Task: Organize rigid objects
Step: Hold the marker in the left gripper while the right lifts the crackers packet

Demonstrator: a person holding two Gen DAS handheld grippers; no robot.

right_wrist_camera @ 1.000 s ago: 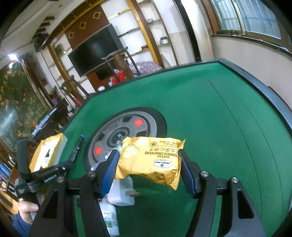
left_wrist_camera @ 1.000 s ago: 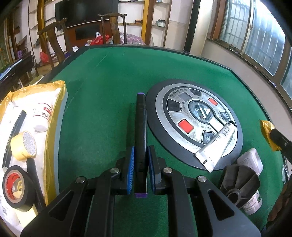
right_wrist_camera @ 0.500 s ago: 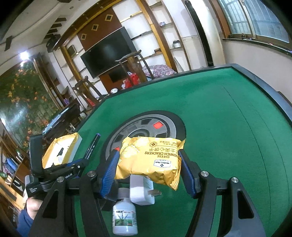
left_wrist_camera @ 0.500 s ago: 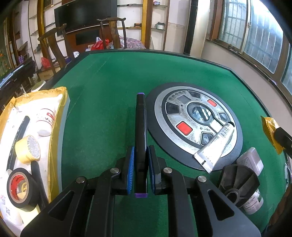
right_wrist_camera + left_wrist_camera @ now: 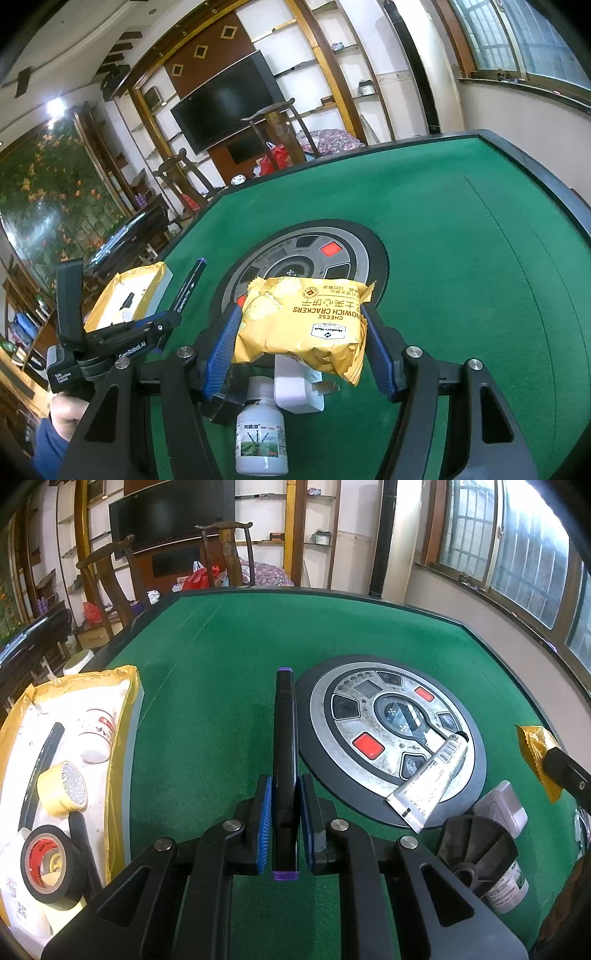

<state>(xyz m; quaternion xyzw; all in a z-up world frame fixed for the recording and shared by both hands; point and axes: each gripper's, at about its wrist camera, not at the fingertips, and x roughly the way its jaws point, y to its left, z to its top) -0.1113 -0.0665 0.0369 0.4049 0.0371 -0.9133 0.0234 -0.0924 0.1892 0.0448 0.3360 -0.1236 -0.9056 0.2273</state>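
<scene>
A black marker [image 5: 284, 746] is clamped between the narrow jaws of the left gripper [image 5: 285, 801], pointing ahead above the green table [image 5: 207, 686]. A yellow cracker packet [image 5: 301, 325] is gripped by the right gripper [image 5: 301, 343], a white bottle [image 5: 261, 435] lying just below.

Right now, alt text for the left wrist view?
Left gripper clamps a black marker with purple ends above the green table. A tray of tape rolls lies left; a glue tube rests on the round control panel.
</scene>
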